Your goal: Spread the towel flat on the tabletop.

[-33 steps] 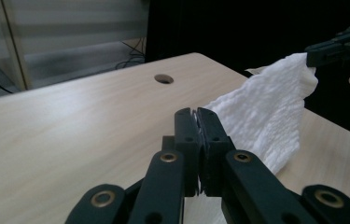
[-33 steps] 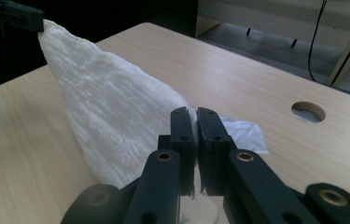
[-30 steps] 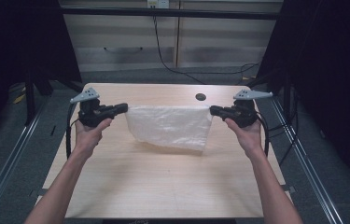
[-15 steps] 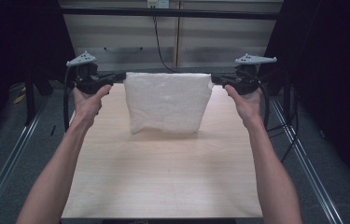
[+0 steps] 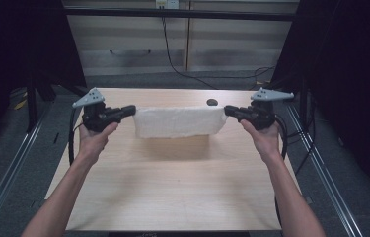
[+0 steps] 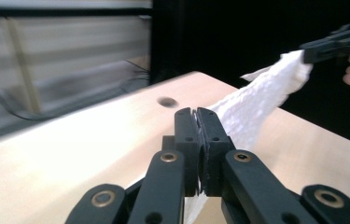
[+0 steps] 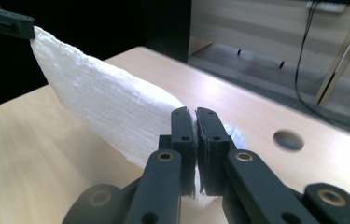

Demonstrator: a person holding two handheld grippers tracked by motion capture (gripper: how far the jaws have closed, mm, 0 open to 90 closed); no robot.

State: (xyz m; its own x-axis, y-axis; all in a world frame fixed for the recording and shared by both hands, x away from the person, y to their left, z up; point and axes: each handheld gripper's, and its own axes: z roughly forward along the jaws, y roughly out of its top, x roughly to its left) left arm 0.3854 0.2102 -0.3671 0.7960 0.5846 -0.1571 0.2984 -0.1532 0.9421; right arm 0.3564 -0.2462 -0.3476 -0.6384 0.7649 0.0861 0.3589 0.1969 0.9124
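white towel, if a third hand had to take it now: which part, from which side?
Take the white towel at the middle of its lower hanging edge, coming from the person's side. Both top corners are taken: the left tongs and right tongs are shut on them and hold it stretched above the table, so the lower edge hangs free, probably with room underneath.

We see the worktop (image 5: 172, 197) reaching forward from the person's side, with a round hole (image 5: 212, 102) near its far edge, right of centre. Above the far half hangs a cloth (image 5: 177, 122), stretched from left to right and clear of the surface. The left gripper (image 5: 129, 110) sits at the cloth's left end and the right gripper (image 5: 229, 110) at its right end, each with a corner between its fingers. The hole lies just behind the cloth's right part. Behind the worktop a cable (image 5: 172, 54) runs down to the floor.
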